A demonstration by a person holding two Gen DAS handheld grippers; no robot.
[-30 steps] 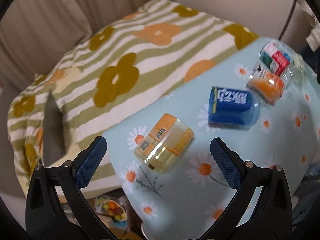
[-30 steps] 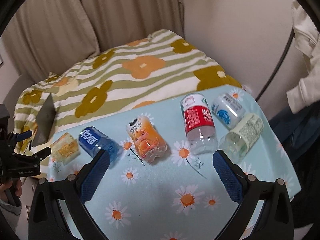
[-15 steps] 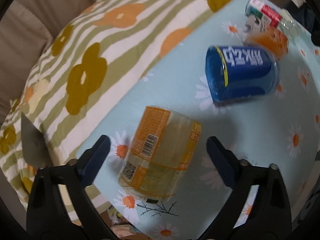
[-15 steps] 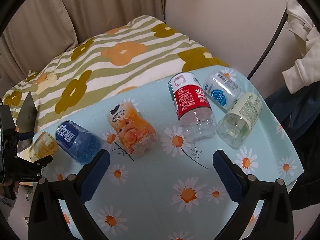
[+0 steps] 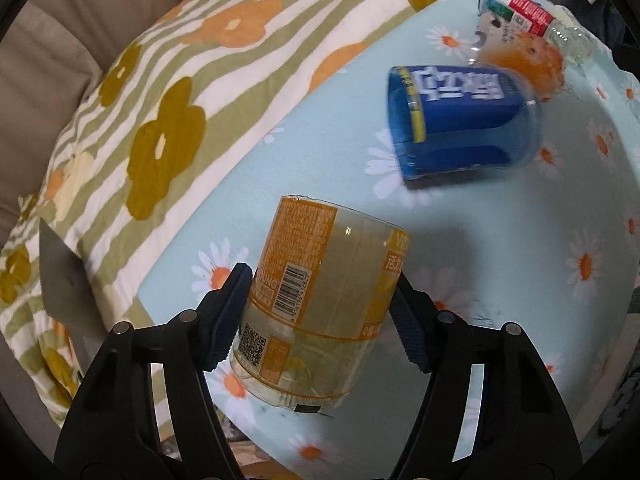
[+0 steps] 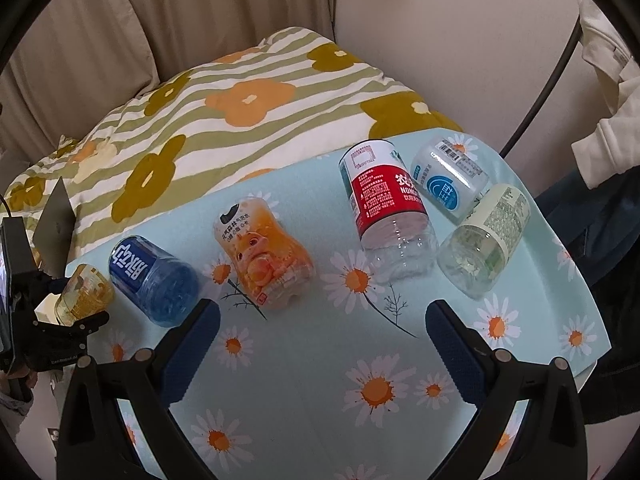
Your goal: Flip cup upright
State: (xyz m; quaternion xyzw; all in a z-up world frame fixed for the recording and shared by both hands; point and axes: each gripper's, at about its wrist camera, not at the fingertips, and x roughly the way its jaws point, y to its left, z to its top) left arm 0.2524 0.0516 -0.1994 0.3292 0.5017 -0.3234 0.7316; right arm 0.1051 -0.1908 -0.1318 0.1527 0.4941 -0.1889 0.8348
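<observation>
A yellow-orange labelled plastic cup lies on its side at the left end of the daisy-print table. My left gripper straddles it, jaws closed in on both sides of its body. In the right wrist view the same cup sits at the far left with the left gripper on it. My right gripper hangs open and empty above the table's front middle.
Several other cut bottle cups lie on their sides in a row: blue, orange, red, light blue, pale green. A flowered striped blanket lies behind the table. The table edge drops off left.
My left gripper has moved forward and down onto the yellow cup and its jaws have closed from wide open onto the cup's sides. The right gripper has barely shifted.
</observation>
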